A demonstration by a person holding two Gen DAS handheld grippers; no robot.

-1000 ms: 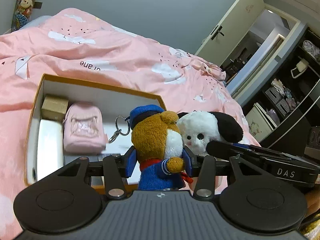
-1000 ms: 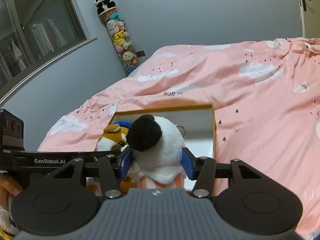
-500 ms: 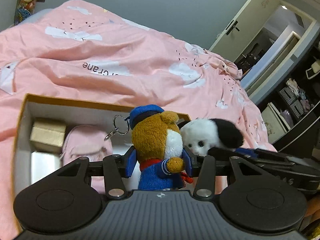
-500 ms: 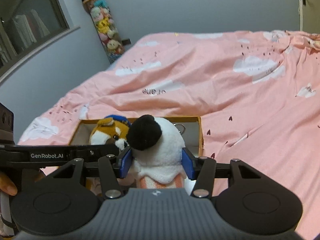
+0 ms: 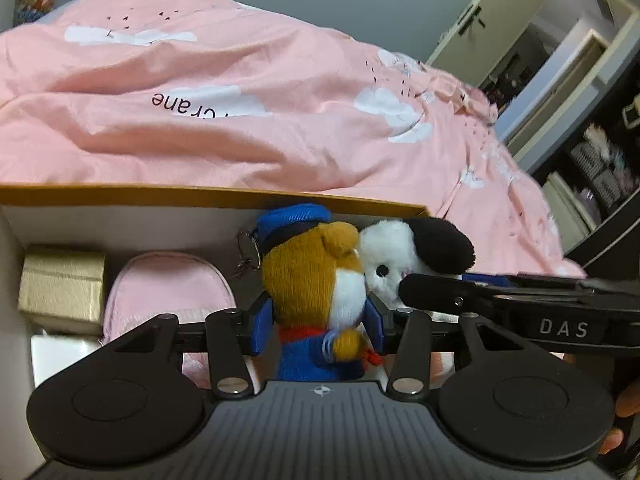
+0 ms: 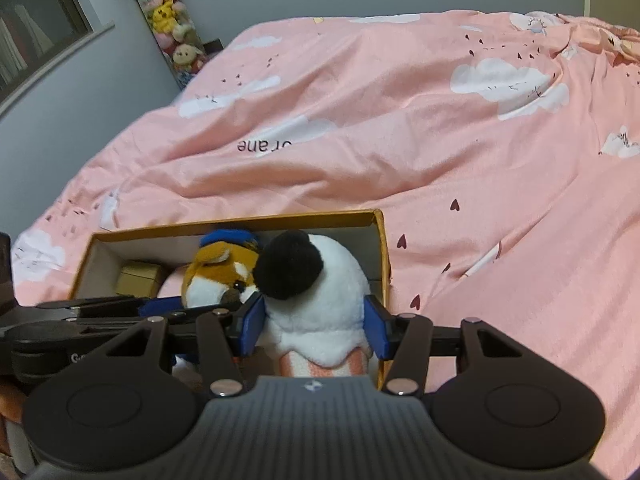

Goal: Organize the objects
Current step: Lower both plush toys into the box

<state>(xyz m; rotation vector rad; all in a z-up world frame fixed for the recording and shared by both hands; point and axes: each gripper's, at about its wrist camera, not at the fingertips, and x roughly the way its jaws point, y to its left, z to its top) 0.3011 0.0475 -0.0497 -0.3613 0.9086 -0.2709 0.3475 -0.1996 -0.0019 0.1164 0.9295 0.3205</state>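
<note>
My left gripper (image 5: 320, 330) is shut on a brown bear plush (image 5: 316, 280) with a blue cap and blue suit, held inside the open cardboard box (image 5: 200, 194). My right gripper (image 6: 314, 330) is shut on a white dog plush (image 6: 320, 292) with a black ear, held at the box's right end (image 6: 380, 240). The two plushes touch side by side; the dog (image 5: 404, 256) also shows in the left wrist view and the bear (image 6: 220, 276) in the right wrist view.
Inside the box lie a pink mini backpack (image 5: 168, 288), a small gold box (image 5: 60, 284) and a white item (image 5: 60, 356). The box rests on a pink cloud-print duvet (image 6: 440, 140). A hanging column of plush toys (image 6: 168, 20) is at the far wall.
Both grippers have lowered with their plushes into the box. The box's far wall now rises to the plushes' heads.
</note>
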